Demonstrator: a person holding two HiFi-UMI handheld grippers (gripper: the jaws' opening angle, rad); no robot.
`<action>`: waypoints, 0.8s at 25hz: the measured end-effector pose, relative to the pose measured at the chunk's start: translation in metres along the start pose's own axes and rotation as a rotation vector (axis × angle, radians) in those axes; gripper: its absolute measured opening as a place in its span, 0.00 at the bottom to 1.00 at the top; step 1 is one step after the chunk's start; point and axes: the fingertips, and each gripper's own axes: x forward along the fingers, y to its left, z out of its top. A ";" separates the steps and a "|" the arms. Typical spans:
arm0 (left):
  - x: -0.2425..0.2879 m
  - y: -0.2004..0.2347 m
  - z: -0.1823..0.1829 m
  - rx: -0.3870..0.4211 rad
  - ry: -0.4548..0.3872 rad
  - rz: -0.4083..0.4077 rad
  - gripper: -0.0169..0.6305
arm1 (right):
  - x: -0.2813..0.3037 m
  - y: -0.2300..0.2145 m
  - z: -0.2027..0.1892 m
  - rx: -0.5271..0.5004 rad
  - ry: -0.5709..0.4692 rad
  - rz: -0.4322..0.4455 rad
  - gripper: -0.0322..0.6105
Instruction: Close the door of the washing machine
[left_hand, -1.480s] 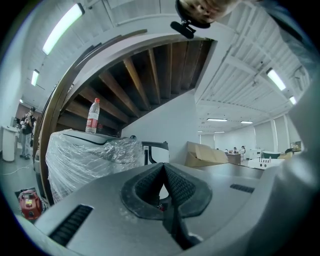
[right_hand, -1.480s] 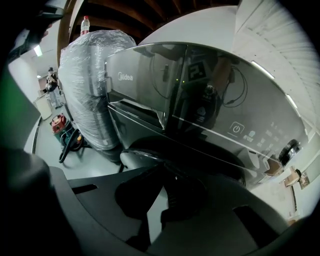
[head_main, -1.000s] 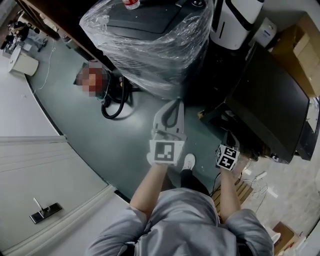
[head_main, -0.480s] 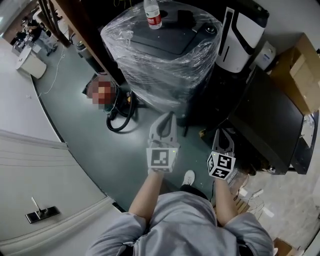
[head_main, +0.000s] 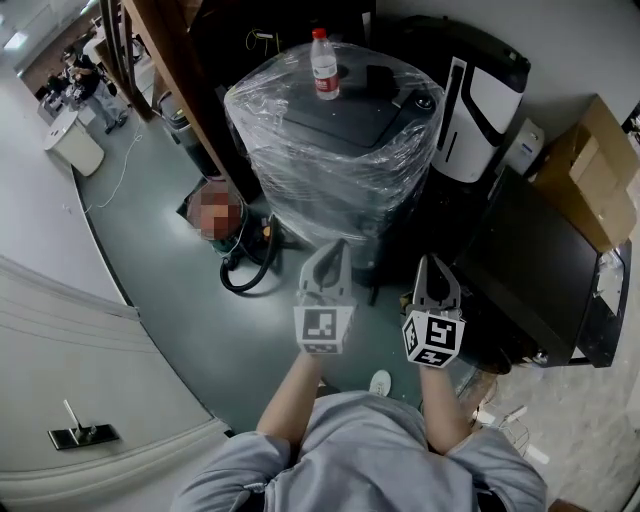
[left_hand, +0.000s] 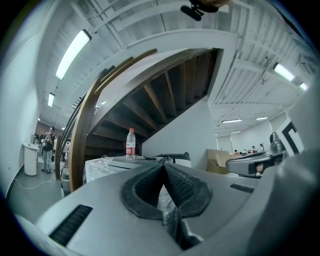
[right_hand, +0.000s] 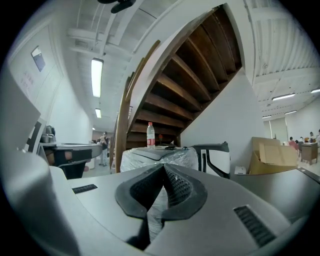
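Red-labelled bottle (head_main: 324, 63) — atop wrapped washing machine (head_main: 330, 150)

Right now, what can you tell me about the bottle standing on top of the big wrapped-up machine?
The bottle is a slim, clear plastic one with a red cap and a red-and-white label around its middle. It stands upright with its cap on, on the dark flat top of the plastic-wrapped machine. In the head view it is toward the far side of that top, left of the middle. Only the machine's top touches it. How full it is cannot be told.
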 end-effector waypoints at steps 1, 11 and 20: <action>-0.001 0.002 0.001 0.004 0.001 0.001 0.02 | 0.000 0.004 0.003 0.005 -0.005 0.007 0.05; -0.015 0.010 0.005 -0.001 0.003 0.016 0.02 | -0.006 0.030 0.018 0.001 -0.031 0.052 0.05; -0.017 -0.001 0.009 0.006 -0.004 -0.002 0.02 | -0.011 0.029 0.026 0.001 -0.042 0.048 0.05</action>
